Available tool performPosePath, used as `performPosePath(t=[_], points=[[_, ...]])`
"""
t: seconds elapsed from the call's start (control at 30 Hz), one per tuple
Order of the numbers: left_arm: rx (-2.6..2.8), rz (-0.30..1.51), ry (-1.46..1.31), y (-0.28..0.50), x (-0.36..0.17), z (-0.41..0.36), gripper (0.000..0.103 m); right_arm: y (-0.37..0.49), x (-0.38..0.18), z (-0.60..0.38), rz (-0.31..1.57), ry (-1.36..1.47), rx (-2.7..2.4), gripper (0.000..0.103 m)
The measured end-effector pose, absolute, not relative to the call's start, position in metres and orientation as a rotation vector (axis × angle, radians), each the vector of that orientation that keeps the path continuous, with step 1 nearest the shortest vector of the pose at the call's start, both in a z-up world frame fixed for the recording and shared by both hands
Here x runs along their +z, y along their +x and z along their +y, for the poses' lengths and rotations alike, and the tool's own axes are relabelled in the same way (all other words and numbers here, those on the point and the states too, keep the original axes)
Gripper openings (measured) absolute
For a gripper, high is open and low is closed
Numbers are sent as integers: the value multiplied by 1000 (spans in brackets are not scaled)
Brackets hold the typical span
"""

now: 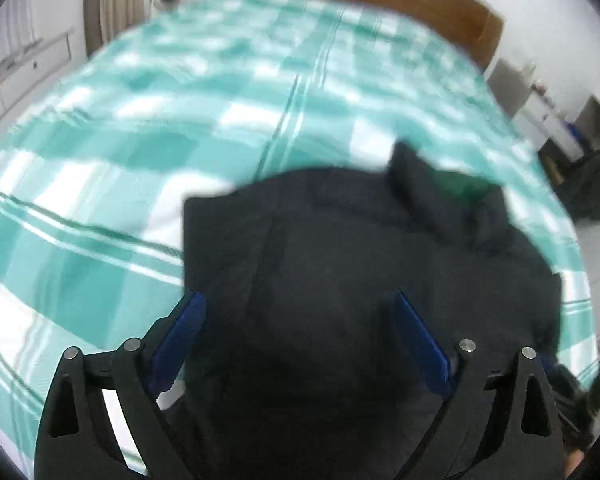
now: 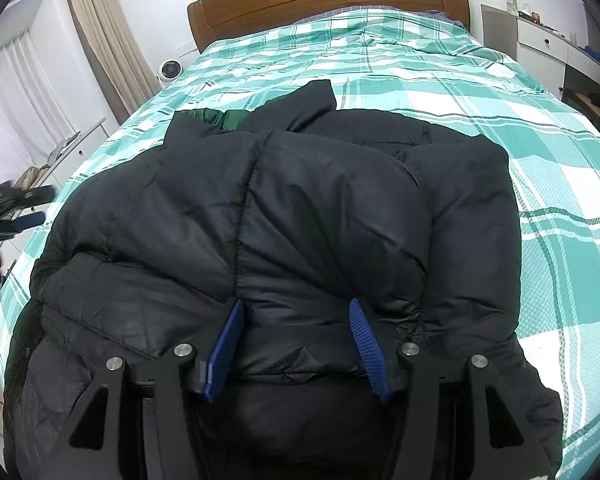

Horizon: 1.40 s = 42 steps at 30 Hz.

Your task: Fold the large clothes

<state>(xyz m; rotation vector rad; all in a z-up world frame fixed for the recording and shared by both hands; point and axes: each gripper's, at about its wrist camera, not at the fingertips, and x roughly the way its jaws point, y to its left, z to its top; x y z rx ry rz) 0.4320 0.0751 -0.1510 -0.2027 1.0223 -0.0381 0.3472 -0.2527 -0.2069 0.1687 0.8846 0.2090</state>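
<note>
Mid-fold: the right claw (image 2: pixel 296 344) grips the jacket (image 2: pixel 300 208) hem on the bed (image 2: pixel 500 92) (left claw (image 1: pixel 300 344) spread, empty), so carrying the hem collarward seems next.

Left-wrist view motion-blurred; jacket (image 2: pixel 300 220) hem cut off by bottom edge
</note>
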Motion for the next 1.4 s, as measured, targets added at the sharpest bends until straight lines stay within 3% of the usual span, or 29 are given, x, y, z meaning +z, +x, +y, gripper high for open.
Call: performPosePath(t=[0.13,0.27,0.37,0.53,0.8,1.4], points=[[-44,1091,-223,444,-200,74,102,346,-207,-253,881,173,216,56],[-70,1115,-216,450,-198,71,102,347,-207,-254,880,172,217,56],[-100,1119,-266,456,-179,86,95,347,-207,-254,879,177,217,56],[-118,983,-398,464,-140,108,96,346,-209,-255,870,184,223,56],[-87,1029,-240,482,-195,78,102,345,-208,-257,863,197,235,56],[-66,962,-182,475,-203,75,102,344,-209,-256,856,173,226,56]])
